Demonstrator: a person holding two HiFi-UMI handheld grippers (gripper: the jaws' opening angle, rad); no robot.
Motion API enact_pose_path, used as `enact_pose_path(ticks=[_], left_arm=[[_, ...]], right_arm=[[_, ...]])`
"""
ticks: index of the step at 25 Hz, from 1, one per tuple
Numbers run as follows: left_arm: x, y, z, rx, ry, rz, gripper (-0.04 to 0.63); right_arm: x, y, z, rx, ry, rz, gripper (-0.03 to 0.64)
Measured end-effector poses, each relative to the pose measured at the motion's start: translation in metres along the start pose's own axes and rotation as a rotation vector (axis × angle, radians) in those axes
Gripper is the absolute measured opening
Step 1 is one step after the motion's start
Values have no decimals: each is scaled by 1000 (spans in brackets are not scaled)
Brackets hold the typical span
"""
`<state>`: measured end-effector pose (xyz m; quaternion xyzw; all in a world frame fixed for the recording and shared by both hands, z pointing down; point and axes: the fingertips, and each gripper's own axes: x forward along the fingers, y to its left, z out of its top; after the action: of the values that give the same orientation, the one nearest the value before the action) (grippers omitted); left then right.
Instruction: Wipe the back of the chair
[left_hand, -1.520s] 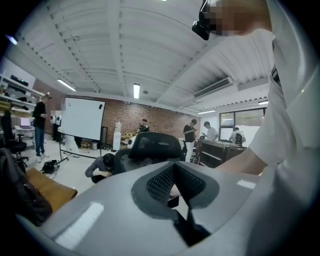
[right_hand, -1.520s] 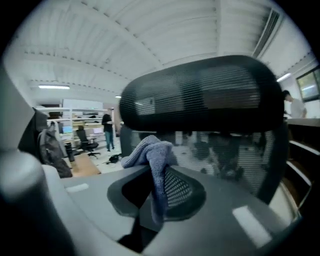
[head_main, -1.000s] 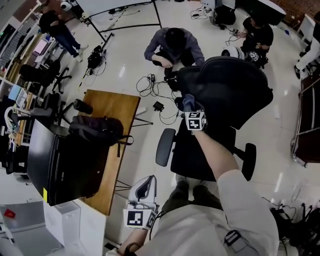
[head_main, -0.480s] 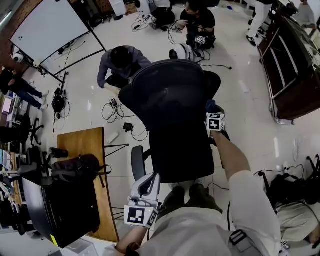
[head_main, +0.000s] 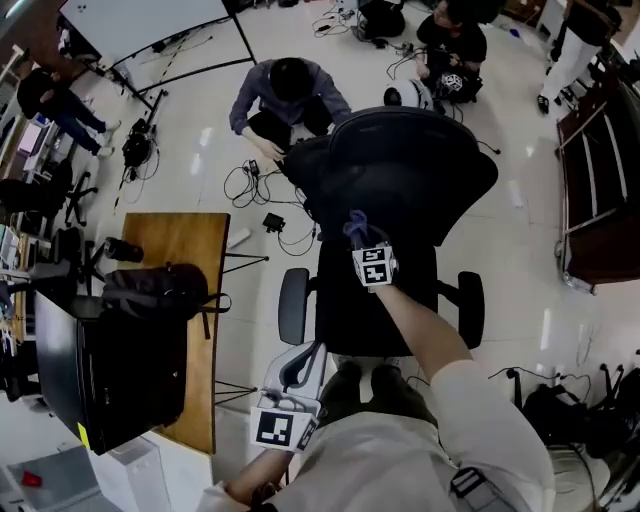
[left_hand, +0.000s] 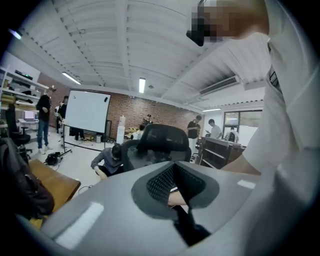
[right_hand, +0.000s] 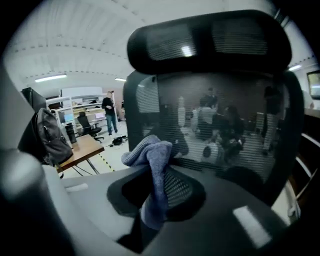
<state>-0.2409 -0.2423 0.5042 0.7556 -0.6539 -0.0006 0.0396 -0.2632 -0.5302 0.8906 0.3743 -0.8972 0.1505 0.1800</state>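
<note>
Since half a second earlier, the right claw (head_main: 360, 240) had swung left from the right edge of the chair back (head_main: 420, 170) to its middle, and the view had turned with it. At the far left, a dark backpack (head_main: 150, 290) lay on the wooden bench (head_main: 190, 340). Just right of the bench, close to our body, the left claw (head_main: 297, 365) was held low; in the left gripper view its jaws (left_hand: 175, 192) were pressed together with nothing between them. Further right, the right claw was clamped on a blue-grey cloth (head_main: 354, 224), which bunched above the jaws in the right gripper view (right_hand: 150, 155). The cloth was held up in front of the lower left part of the black mesh chair back (right_hand: 225, 125); we could not tell whether it touched the mesh. Beyond the chair, a person (head_main: 285, 95) crouched on the floor.
</note>
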Motion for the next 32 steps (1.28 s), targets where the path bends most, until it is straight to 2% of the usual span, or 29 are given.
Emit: enact_pose_path(ticks=[3,6,9,12,14,18,21,24,26,29,32], left_arm=[[6,30,-1,2,12,88,152],[8,53,-12,1,41,154,152],[2,71,-22,-11,59,187,152],[-8,74,-32,-18,56,171,152],[-6,69,-27,-21,49,138,152],[25,35,-7,-19,35,31,152],[55,0,-6,-22,49,-66,152],[79,-31,-16,-20,74,-148,152],[84,-43,-28,-14,87,-176,152],[75,-52,-32,23,68,-195,152],[63,-51,-25,33,51,-177,152]], right_arm=[[67,42,-10,-21,77,49,51],[109,49,-23,-20,134,38,51],[115,42,-19,8,127,1,51],[94,20,-28,19,114,-44,51],[69,-22,-40,58,122,-119,51],[-9,-161,-58,133,182,-335,51],[-68,-252,-74,184,217,-482,51],[-95,-295,-89,221,206,-508,51],[-91,-295,-90,221,183,-492,51],[-86,-267,-81,241,128,-478,51],[-65,-199,-70,237,96,-376,51]])
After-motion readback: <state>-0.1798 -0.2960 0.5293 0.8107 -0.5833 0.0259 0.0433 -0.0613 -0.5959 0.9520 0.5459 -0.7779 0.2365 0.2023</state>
